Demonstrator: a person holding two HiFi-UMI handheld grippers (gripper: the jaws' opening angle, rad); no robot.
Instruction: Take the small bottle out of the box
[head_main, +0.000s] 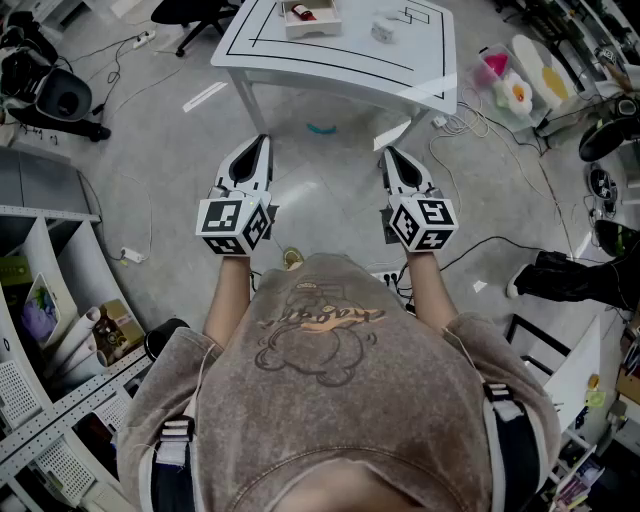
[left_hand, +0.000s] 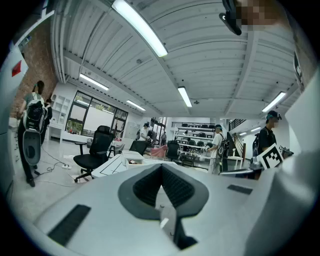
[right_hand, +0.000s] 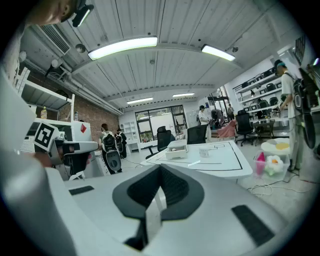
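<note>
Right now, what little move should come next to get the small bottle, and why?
Probably step toward the white table: the box with the small bottle sits on it, well beyond reach, and the left gripper and right gripper hang shut and empty over the floor.

taupe sweatshirt (head_main: 330, 410) with bear print (head_main: 315, 335), black shoulder straps (head_main: 172, 450).

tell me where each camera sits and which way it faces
head view: on the person's head, looking steeply down at floor and white table; shows torso, forearms, left gripper, right gripper.
left gripper view: on the left gripper, facing across the room; shows its shut jaws.
right gripper view: on the right gripper, facing likewise; shows its shut jaws.
shared: all three see the table with the box.
</note>
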